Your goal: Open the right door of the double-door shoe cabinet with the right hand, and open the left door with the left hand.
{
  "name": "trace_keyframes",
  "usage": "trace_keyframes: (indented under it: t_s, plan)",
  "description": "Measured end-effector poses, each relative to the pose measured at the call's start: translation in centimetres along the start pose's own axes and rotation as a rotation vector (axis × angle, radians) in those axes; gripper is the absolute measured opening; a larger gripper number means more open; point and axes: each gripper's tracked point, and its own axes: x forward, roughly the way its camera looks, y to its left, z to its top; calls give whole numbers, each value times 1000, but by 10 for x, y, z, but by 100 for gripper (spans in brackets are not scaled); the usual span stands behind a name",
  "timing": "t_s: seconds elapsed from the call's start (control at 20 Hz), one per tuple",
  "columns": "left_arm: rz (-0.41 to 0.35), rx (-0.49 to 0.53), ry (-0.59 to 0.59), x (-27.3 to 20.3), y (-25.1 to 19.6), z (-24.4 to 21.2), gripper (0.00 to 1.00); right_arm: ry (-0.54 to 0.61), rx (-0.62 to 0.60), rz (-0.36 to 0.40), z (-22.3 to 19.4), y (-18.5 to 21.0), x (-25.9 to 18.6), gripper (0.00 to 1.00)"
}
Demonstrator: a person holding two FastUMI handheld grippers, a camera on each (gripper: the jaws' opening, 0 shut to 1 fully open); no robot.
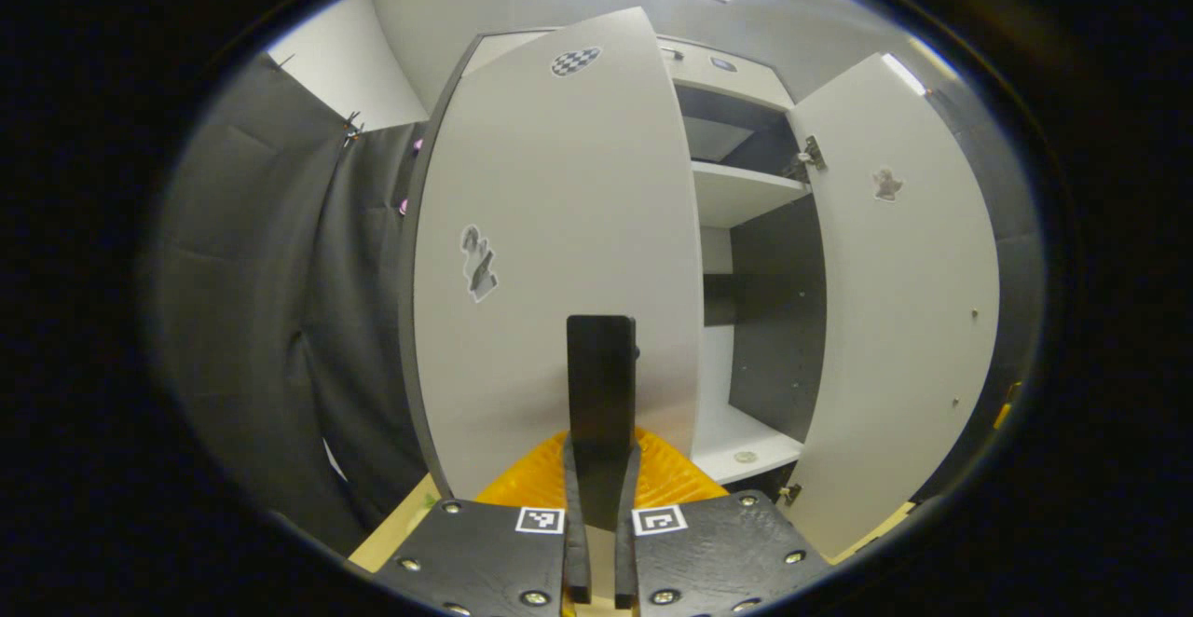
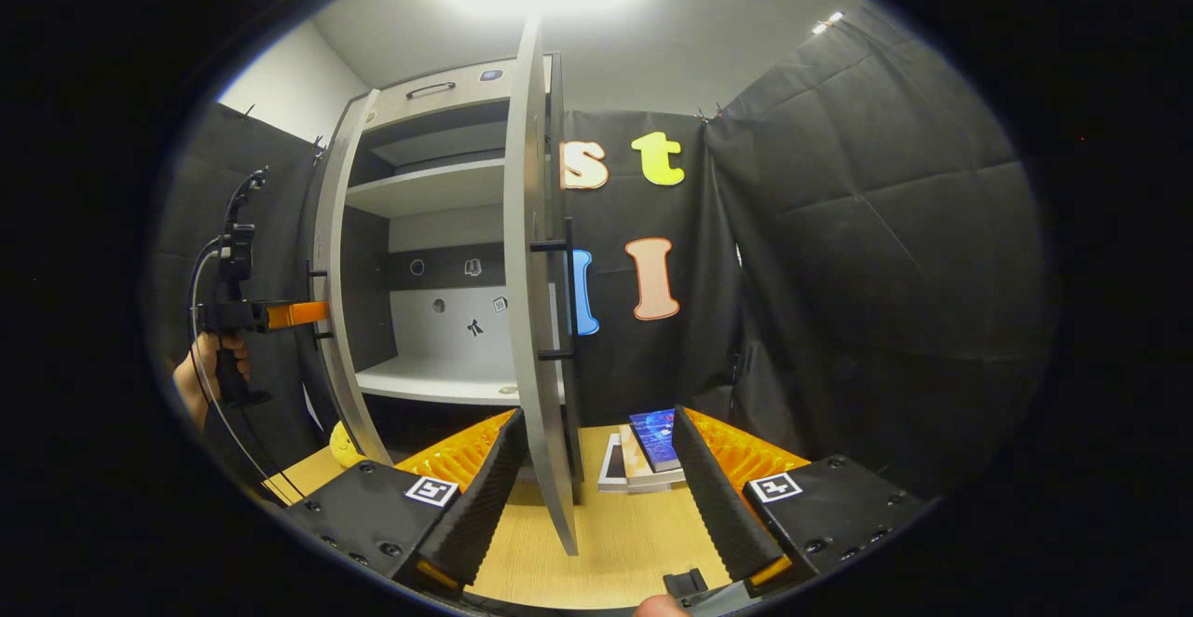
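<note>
The pale grey shoe cabinet [image 1: 736, 193] stands with both doors swung out. In the left gripper view the left door [image 1: 559, 226] is partly open, and my left gripper [image 1: 601, 473] is shut on its dark upright handle [image 1: 601, 365]. The right door [image 1: 904, 300] hangs wide open beyond it. In the right gripper view that right door [image 2: 536, 319] is edge-on, standing between the spread fingers of my open right gripper [image 2: 598, 421] with neither finger touching it. Its handle [image 2: 567, 291] sits higher up. Far left, a hand holds the left gripper [image 2: 233, 309] at the left door [image 2: 335, 319].
Pale shelves [image 2: 433, 190] show inside the cabinet, with a small round item [image 1: 746, 457] on the lower one. A stack of books [image 2: 648, 454] lies on the wooden floor [image 2: 615, 533] right of the door. A yellow object [image 2: 343, 445] sits by the cabinet's foot. Black cloth walls surround the booth.
</note>
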Motion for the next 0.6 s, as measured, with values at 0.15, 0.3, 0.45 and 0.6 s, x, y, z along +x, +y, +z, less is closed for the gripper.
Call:
trace_keyframes:
  t_s: [0.15, 0.3, 0.45, 0.6]
  plan:
    - [-5, -3, -1, -6, 5, 0, 12, 8, 3, 22, -2, 12, 6, 98]
    - [-3, -6, -6, -11, 9, 0, 12, 14, 2, 54, -4, 30, 11, 97]
    - [1, -12, -1, -14, 14, 0, 11, 15, -10, 87, -6, 48, 14, 98]
    - [3, -10, -1, -18, 19, 0, 11, 19, -20, 110, -10, 64, 17, 98]
